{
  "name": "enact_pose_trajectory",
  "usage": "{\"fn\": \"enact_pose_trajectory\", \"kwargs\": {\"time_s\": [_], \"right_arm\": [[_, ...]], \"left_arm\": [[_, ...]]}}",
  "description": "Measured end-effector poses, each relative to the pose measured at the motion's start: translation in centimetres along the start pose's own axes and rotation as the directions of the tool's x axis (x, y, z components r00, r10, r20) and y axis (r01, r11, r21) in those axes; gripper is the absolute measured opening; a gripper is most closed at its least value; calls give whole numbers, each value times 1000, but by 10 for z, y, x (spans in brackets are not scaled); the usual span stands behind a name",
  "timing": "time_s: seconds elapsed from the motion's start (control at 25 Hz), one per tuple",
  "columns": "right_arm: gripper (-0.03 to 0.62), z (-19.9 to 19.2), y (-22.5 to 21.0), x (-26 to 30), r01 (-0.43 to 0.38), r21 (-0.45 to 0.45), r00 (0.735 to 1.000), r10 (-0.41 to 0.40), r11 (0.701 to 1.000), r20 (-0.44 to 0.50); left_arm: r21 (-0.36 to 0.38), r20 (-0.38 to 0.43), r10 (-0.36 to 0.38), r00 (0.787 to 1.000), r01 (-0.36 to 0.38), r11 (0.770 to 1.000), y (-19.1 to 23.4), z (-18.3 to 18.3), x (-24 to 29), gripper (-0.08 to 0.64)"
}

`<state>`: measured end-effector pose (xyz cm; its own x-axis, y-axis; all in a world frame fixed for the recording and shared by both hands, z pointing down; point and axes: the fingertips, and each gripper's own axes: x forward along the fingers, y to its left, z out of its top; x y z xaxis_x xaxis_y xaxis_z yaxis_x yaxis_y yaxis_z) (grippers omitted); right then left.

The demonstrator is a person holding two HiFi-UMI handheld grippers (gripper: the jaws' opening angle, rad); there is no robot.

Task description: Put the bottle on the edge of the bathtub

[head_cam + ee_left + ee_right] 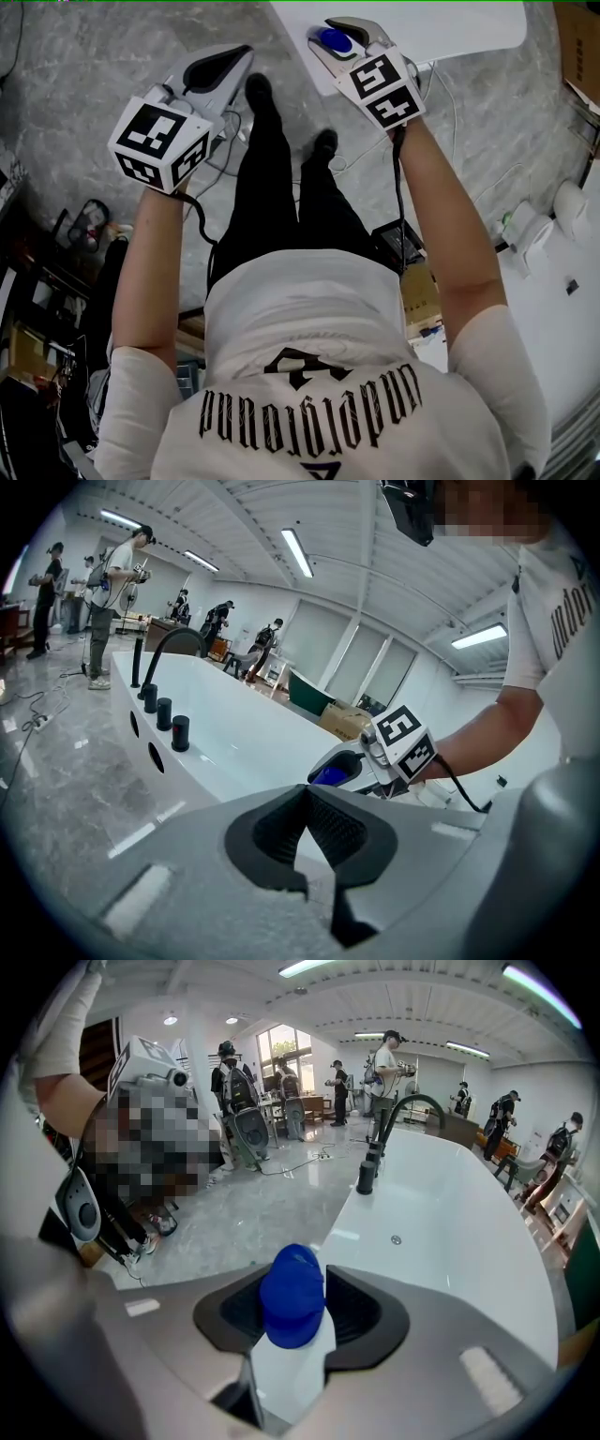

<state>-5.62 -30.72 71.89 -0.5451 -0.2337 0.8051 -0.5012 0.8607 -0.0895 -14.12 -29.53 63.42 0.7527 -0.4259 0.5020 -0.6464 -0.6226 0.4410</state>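
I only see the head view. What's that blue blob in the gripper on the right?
Observer: The right gripper view shows it's the blue cap of a white bottle, clamped between the right gripper's pads.
Visitor: Is the other gripper carrying anything?
Observer: No. The left gripper's jaws are shut with nothing between them.
Visitor: And the white slab ahead?
Observer: That's the rim of a bathtub; black tap fittings stand further along it.

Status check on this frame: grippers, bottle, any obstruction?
Left hand-held gripper shut, empty. Right hand-held gripper shut on bottle, by bathtub edge. No obstruction visible.
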Motion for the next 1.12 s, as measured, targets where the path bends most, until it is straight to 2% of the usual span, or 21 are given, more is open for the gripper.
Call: {"fn": "enact_pose_trajectory", "kwargs": {"time_s": [0.24,0.68,0.96,1.12], "right_arm": [[176,-3,3,1,-6,3,1000,6,1000,-15],[204,1,12,-10,-7,-7,1000,7,1000,22],[206,19,24,-41,14,-26,996,-12,1000,83],[206,21,30,-88,32,-44,993,-27,999,114]], "left_arm": [[-7,6,-6,1000,6,1000,-6,2,2,8],[15,19,11,1000,-12,1000,-20,-1,-3,8],[28,47,33,998,-34,999,-42,0,-22,8],[40,61,42,997,-44,998,-82,10,-30,8]]}}
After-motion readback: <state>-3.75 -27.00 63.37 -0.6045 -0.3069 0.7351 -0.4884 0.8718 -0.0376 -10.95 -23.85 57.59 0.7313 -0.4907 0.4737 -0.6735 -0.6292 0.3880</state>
